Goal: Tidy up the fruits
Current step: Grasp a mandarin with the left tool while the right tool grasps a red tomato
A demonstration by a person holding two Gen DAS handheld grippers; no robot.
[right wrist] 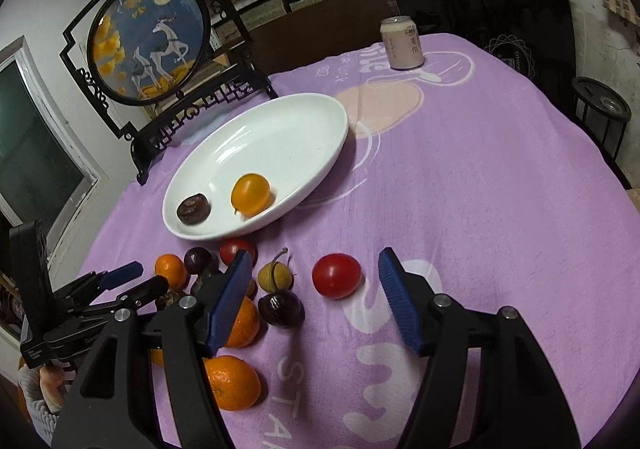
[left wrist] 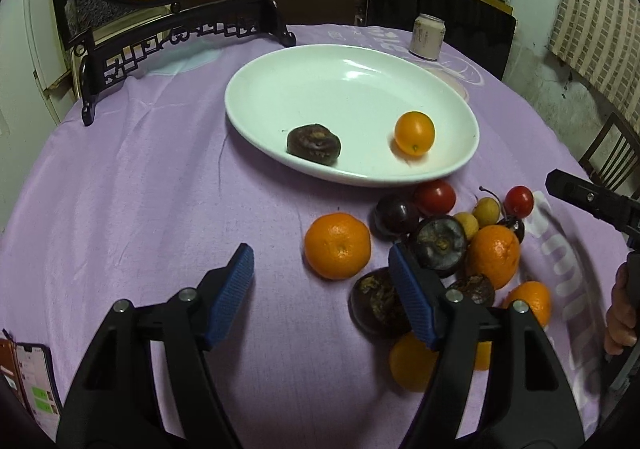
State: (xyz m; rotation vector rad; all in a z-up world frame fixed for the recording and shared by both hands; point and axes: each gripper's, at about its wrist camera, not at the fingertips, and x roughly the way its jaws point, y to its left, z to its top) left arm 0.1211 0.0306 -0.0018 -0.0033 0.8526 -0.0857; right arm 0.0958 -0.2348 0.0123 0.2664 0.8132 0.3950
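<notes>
A white oval plate [left wrist: 240, 89] [right wrist: 340, 121] holds a dark brown fruit [left wrist: 314, 145] and a small orange-yellow fruit [left wrist: 415, 133]. In front of it, on the purple cloth, lies a pile of tangerines, dark plums, red tomatoes and small yellow fruits. My left gripper [left wrist: 320, 255] is open. A tangerine [left wrist: 337, 245] lies just ahead between its fingertips, untouched. My right gripper [right wrist: 314, 255] is also open, and a red tomato [right wrist: 336, 275] lies between its tips, nearer the right pad, with a gap on both sides. The left gripper [right wrist: 146, 277] also shows at the left of the right wrist view.
A drink can [left wrist: 427, 37] [right wrist: 401, 43] stands behind the plate. A framed round deer screen [right wrist: 150, 37] on a black stand occupies the back left. A phone [left wrist: 36, 381] lies at the near left edge. A hand [left wrist: 620, 313] shows at the right.
</notes>
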